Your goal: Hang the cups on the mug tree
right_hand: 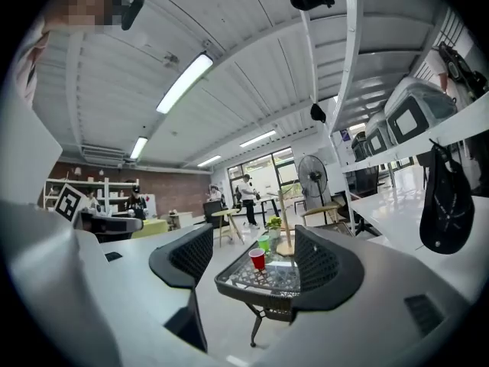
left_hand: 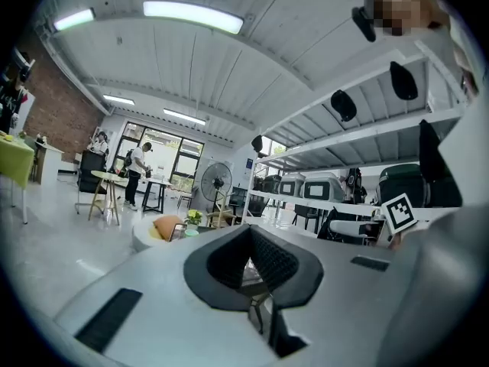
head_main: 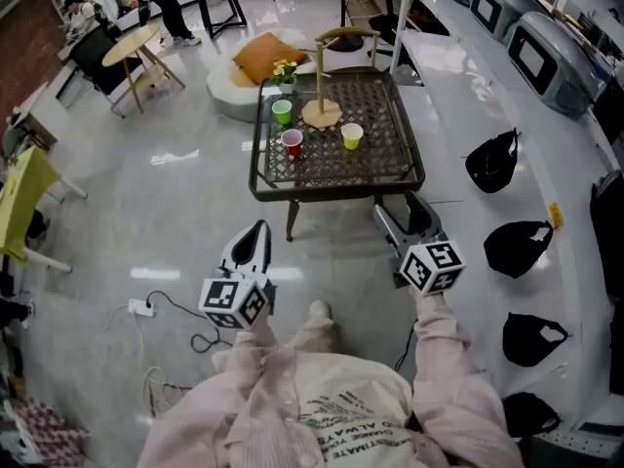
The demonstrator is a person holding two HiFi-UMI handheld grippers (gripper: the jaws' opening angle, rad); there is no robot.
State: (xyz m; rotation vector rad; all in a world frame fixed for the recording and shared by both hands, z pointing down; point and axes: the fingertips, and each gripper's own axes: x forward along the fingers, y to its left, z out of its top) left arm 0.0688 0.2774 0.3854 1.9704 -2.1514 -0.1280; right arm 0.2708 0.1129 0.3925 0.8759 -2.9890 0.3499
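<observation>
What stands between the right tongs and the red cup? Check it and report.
Nothing visible does. Only bare floor lies between the open right tongs and the table; the red cup stands in its near half, behind the low rim.

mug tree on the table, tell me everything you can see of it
The mug tree looks like pale wood: a flat round base, a thin pole standing upright, and a curved arm across the top. It stands near the far edge of the dark mesh-topped table, its base resting on the mesh. Nothing hangs on it. The green cup stands just left of the base, the yellow cup nearer and to the right; neither clearly touches it.
</observation>
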